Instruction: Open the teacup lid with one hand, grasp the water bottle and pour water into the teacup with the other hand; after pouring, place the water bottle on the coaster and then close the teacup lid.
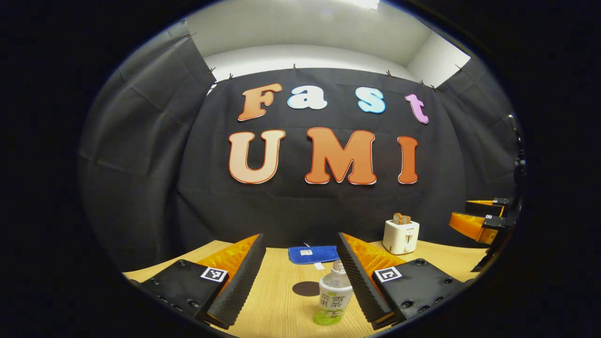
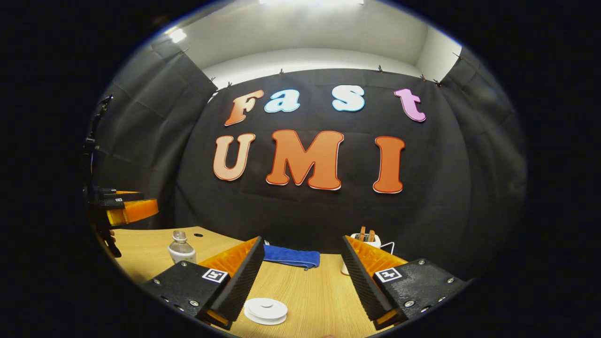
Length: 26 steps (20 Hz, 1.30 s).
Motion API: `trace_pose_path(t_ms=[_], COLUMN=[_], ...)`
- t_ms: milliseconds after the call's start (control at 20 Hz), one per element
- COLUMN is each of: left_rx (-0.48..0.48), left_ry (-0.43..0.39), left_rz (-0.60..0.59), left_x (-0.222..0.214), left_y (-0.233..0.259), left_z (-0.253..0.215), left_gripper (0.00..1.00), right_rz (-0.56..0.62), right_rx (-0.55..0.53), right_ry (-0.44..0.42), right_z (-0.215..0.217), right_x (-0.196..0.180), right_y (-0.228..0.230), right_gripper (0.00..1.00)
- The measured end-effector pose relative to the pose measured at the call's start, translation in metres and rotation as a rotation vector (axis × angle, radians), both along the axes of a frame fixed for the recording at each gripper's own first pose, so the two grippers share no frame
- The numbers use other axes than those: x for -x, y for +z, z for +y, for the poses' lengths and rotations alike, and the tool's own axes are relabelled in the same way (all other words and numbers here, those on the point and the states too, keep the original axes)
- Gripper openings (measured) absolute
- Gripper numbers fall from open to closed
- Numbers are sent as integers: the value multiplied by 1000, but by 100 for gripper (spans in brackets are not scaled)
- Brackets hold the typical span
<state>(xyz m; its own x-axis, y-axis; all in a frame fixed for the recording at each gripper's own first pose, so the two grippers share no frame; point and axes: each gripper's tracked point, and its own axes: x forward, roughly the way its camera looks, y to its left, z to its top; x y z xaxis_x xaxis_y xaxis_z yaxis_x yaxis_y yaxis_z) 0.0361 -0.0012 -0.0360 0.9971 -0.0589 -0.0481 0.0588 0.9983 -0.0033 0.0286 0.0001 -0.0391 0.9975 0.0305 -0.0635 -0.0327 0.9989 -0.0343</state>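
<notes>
Fingers of left gripper [image 1: 300,277] spread wide, gripping nothing; water bottle [image 1: 332,295] upright on counter [image 1: 277,300] between them, capped, contents unclear. Right gripper [image 2: 300,277] likewise wide, empty, above white teacup lid [image 2: 265,310]. Toaster [image 1: 400,236] holds toast; blue cloth [image 1: 312,254] behind.

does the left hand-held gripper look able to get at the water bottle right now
Probably yes: the left hand-held gripper is open, and the water bottle stands upright on the table between its fingers, with nothing in the way.
</notes>
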Motion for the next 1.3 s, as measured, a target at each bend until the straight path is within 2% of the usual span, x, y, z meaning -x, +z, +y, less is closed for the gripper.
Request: trace_pose_path(t_ms=[200,500,600,700,900,1300], left_rx=[11,-39,-15,1,-37,-54], left_ry=[-34,-90,-112,-126,-151,-141], left_rz=[11,16,45,65,113,204], left_x=[-2,4,7,9,13,9], left_y=[-11,-21,-35,-42,-66,-105], left_z=[-11,-31,-40,-46,-58,-62], left_gripper=[98,98,98,98,98,98], right_rz=[39,142,205,235,304,438], right_rx=[0,26,1,14,48,73], right_ry=[28,76,133,147,177,218], right_z=[7,22,39,44,53,62], right_x=[-8,-9,-6,-6,-7,-11], right_y=[-18,-61,-83,-96,-127,-177], right_gripper=[98,98,98,97,93,60])
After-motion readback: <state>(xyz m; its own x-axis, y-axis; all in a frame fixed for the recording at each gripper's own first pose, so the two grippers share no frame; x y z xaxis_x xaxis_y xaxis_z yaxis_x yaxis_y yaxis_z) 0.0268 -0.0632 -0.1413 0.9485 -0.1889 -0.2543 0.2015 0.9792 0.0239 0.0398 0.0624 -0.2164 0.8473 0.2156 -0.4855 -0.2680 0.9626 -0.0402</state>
